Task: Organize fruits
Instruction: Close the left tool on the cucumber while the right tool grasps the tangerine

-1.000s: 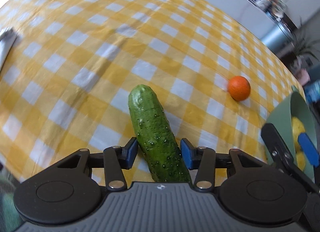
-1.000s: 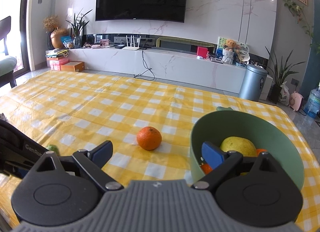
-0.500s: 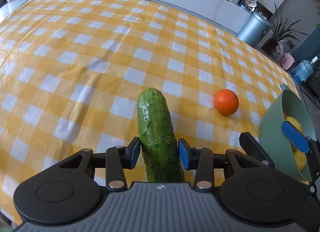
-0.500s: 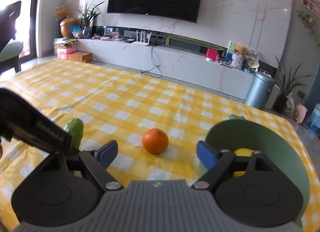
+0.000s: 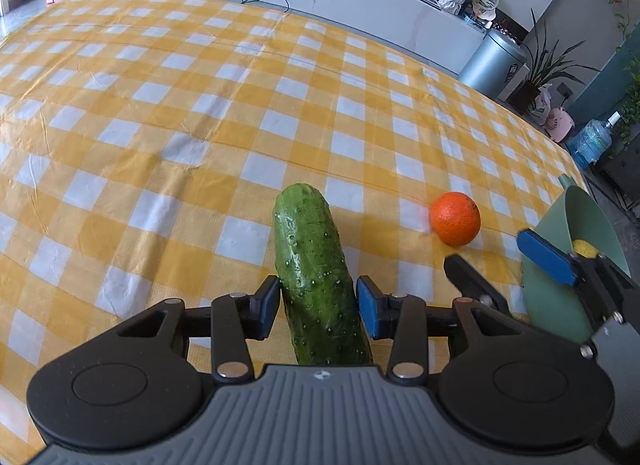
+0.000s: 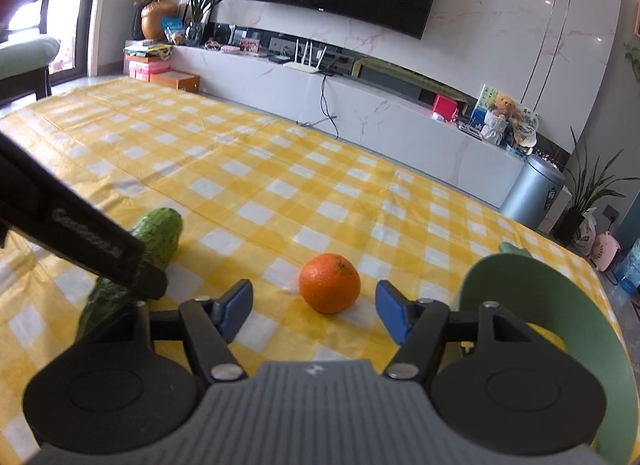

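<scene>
A cucumber [image 5: 316, 277] stands at lower centre of the left view, clamped between the left gripper's [image 5: 318, 307] blue pads. To its right, an orange [image 6: 329, 283] lies on the checked cloth [image 5: 160, 113], ahead of the right gripper [image 6: 314, 311], whose jaws are closing, not touching it. A green bowl [image 6: 532, 297] sits lower right.
</scene>
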A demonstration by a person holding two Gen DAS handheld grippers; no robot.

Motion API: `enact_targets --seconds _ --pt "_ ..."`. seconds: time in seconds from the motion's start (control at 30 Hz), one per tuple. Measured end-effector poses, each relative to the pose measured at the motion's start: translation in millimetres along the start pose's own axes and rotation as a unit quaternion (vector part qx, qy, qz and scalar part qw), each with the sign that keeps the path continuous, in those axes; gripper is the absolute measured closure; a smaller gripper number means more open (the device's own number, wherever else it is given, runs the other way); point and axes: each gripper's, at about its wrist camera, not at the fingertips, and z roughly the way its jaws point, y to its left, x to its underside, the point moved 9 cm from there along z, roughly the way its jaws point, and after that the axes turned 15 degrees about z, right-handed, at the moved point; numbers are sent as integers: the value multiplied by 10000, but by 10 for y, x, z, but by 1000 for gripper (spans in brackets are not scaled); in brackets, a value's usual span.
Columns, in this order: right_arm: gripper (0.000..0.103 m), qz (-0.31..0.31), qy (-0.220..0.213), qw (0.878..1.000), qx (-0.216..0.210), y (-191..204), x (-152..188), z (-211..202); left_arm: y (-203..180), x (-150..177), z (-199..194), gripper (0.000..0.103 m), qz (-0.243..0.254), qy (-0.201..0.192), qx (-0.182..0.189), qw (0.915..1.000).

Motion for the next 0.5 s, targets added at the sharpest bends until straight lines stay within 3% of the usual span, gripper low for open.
enact_targets --seconds 0.27,0.5 --pt "41 -26 9 9998 201 -21 -41 229 -30 89 7 54 -186 402 19 9990" --pt "42 -193 -39 9991 378 -23 -60 321 -66 70 30 52 -53 358 -372 9987"
